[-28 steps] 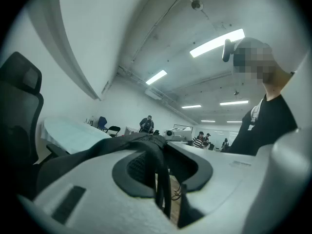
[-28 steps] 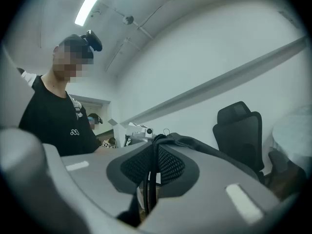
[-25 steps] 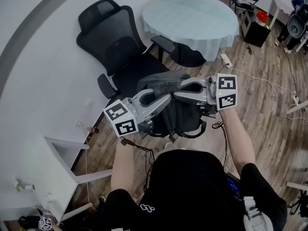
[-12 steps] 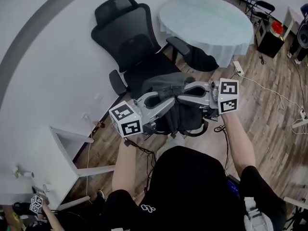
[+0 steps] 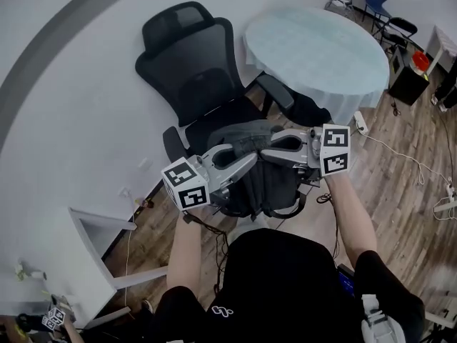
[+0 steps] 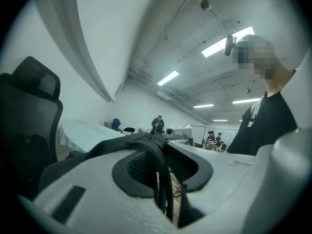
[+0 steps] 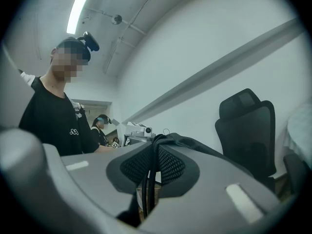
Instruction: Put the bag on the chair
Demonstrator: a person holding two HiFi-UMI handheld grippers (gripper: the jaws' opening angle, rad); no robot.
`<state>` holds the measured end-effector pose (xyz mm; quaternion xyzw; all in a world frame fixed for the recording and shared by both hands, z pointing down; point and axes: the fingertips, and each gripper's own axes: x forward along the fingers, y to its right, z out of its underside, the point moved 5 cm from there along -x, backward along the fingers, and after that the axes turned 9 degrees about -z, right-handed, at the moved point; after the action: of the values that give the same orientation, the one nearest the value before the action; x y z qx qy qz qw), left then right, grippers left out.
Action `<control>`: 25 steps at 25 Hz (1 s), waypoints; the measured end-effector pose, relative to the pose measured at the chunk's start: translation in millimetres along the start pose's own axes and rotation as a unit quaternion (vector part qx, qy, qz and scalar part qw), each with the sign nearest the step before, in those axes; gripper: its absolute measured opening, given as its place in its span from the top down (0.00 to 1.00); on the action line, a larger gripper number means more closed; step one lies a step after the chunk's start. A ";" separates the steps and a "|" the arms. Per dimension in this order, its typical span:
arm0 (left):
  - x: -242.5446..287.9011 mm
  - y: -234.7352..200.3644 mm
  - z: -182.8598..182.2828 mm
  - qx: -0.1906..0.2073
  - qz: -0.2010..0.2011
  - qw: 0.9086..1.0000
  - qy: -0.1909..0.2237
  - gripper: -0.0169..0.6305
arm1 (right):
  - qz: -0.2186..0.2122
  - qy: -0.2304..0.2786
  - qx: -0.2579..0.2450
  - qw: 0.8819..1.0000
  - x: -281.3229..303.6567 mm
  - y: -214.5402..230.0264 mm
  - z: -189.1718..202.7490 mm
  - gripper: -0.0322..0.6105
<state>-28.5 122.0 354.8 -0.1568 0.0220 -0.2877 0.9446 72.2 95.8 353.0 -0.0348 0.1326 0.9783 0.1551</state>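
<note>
A dark grey backpack (image 5: 268, 181) hangs in the air between both grippers, just in front of the seat of a black mesh office chair (image 5: 193, 70). My left gripper (image 5: 251, 156) is shut on the bag's top fabric and strap (image 6: 158, 167), which runs between its pads. From the other side my right gripper (image 5: 264, 151) is shut on a bag strap (image 7: 148, 179) as well. The two grippers' tips meet above the bag's top. The chair (image 7: 248, 130) stands close by in the right gripper view, and its backrest (image 6: 27, 116) fills the left edge of the left gripper view.
A round table with a pale green cloth (image 5: 321, 48) stands right behind the chair. A white desk (image 5: 96, 227) is at the lower left. Cables (image 5: 400, 152) and a power strip lie on the wooden floor at right. Folding chairs (image 5: 389, 13) stand at the far back.
The chair and table have shifted right and nearer in the head view, so the bag hangs closer to the chair seat. Both grips on the bag are unchanged.
</note>
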 end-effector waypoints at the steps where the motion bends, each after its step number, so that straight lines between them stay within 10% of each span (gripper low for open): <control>1: 4.3 -15.1 -0.8 -0.009 -0.001 1.000 0.002 0.85 | -0.001 -0.001 0.004 1.000 0.0 16.0 -0.1 0.88; 18: 73.7 -324.7 -66.5 -0.086 0.055 0.993 -0.061 0.85 | 0.025 0.036 0.094 0.995 19.1 325.6 -37.3 0.89; 25: 90.1 -366.1 -69.9 -0.097 0.061 0.990 -0.079 0.85 | 0.056 0.045 0.115 0.991 15.8 364.3 -37.7 0.88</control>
<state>-159.0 -234.9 405.9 -0.2683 -0.0156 -0.2127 0.9394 -55.7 -243.7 405.6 -0.0534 0.2531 0.9611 0.0966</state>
